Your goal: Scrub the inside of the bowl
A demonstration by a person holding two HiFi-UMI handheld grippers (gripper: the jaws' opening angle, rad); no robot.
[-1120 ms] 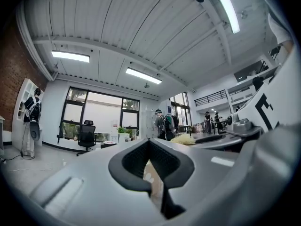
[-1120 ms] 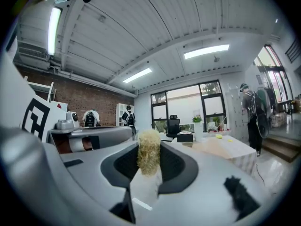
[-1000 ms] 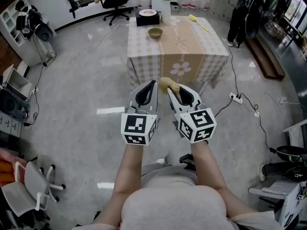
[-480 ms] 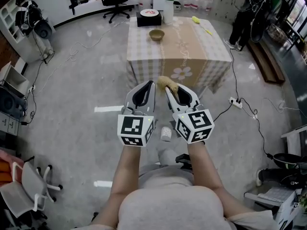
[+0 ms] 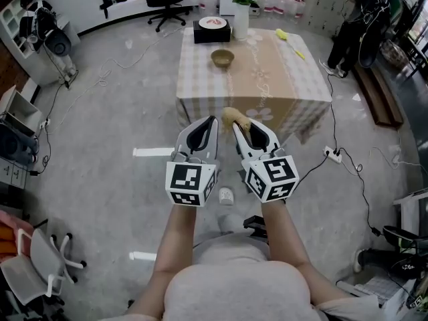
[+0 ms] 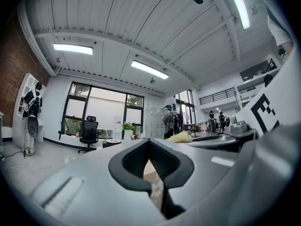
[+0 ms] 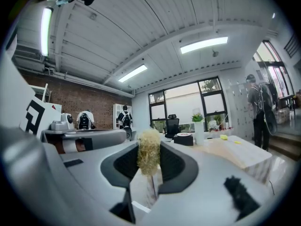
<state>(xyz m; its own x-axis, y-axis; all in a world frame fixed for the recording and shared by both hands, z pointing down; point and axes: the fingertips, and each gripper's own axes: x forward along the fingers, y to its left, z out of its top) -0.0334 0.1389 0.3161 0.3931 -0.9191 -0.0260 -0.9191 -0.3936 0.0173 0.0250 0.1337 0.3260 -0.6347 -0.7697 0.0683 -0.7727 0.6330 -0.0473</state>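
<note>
Bowl (image 5: 222, 58): small, round, tan; stands on a checked tablecloth (image 5: 197, 79) at 12 o'clock, well apart from both grippers.

Right gripper (image 5: 246, 127): grey moulded shell with dark ribbed pads, clamped on a straw-coloured, fibrous scrubber (image 5: 233, 116) that protrudes past the tips.

Left gripper (image 5: 211, 120): same build, jaws together, nothing between them.

Forearms (image 5: 177, 239): extended and parallel, with the grippers level and side by side.

Floor (image 5: 120, 132): grey concrete with trailing cables (image 5: 348, 159).

Left tool (image 5: 210, 120), right tool (image 5: 241, 127) carried closer to table (image 5: 267, 72) (bowl (image 5: 222, 58) lower in view).
</note>
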